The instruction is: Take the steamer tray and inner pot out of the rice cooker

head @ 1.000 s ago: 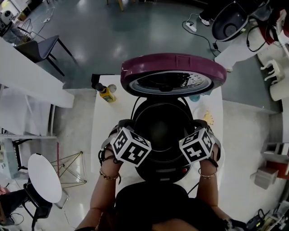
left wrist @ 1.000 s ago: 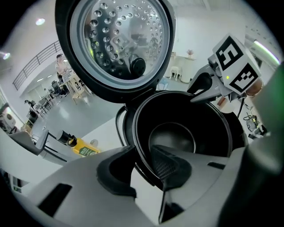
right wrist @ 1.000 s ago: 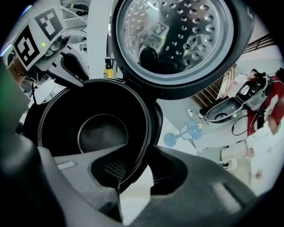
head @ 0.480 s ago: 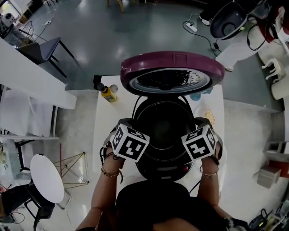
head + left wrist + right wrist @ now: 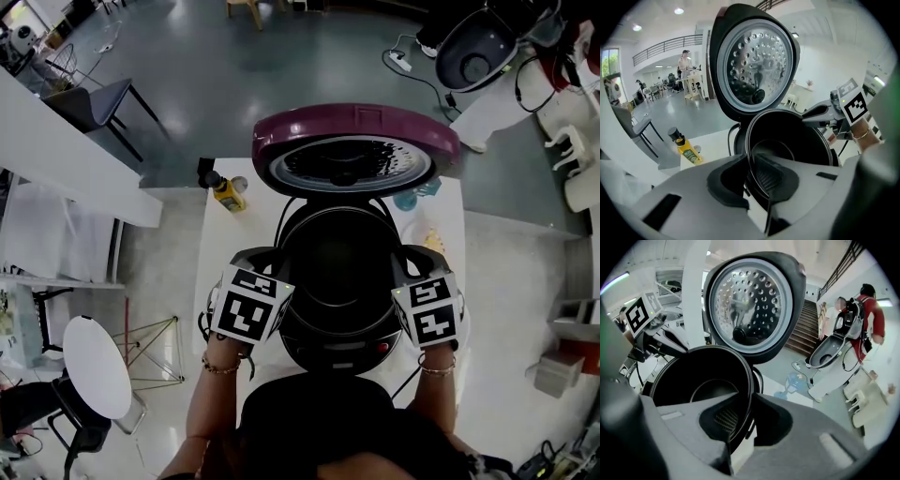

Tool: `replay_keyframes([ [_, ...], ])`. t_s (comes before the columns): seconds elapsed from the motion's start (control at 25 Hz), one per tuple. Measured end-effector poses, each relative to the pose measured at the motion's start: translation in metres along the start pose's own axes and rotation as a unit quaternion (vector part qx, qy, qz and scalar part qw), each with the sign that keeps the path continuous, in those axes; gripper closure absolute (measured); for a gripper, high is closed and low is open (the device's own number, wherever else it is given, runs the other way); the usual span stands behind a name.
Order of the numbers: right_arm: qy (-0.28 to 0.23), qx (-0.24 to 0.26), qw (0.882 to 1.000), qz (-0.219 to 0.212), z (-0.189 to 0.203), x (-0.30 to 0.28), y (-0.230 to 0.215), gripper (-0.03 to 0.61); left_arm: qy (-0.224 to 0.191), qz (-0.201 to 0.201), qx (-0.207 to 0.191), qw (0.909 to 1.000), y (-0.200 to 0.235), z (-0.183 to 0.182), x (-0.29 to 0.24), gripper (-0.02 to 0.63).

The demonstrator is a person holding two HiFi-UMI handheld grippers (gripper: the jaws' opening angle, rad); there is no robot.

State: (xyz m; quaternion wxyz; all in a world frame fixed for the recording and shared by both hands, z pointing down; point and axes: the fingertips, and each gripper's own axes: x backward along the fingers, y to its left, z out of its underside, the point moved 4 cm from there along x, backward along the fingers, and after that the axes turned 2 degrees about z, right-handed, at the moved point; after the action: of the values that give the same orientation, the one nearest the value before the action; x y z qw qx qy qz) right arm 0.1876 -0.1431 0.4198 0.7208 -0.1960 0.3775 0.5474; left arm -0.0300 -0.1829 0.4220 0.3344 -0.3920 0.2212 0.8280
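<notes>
The rice cooker (image 5: 337, 345) stands on the white table (image 5: 214, 272) with its maroon lid (image 5: 354, 150) raised at the far side. The black inner pot (image 5: 339, 267) sits in its mouth; no steamer tray shows. My left gripper (image 5: 269, 262) is at the pot's left rim and my right gripper (image 5: 409, 262) at its right rim. In the left gripper view, the left gripper (image 5: 751, 176) has the thin rim (image 5: 749, 140) between its pads. In the right gripper view, the right gripper (image 5: 749, 420) grips the rim (image 5: 751, 380) likewise. Both pairs of jaws have just been closing on the rim.
A yellow bottle (image 5: 223, 192) stands at the table's far left corner and a blue item (image 5: 412, 199) at the far right. A second open cooker (image 5: 473, 47) stands on the floor beyond, next to a person in red (image 5: 869, 310). A dark chair (image 5: 94, 98) is far left.
Both grippers have rolled at the wrist and lifted a little with the pot rim between their jaws. Their marker cubes now sit lower and farther apart in the head view.
</notes>
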Motion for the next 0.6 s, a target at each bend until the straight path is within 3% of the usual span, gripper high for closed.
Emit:
replay_keyframes([
  [0.6,-0.092,-0.004,0.996,0.0,-0.023,0.05,-0.001,0.529,-0.073,-0.011,0.018,0.9971,-0.017,-0.004,0.053,0.571],
])
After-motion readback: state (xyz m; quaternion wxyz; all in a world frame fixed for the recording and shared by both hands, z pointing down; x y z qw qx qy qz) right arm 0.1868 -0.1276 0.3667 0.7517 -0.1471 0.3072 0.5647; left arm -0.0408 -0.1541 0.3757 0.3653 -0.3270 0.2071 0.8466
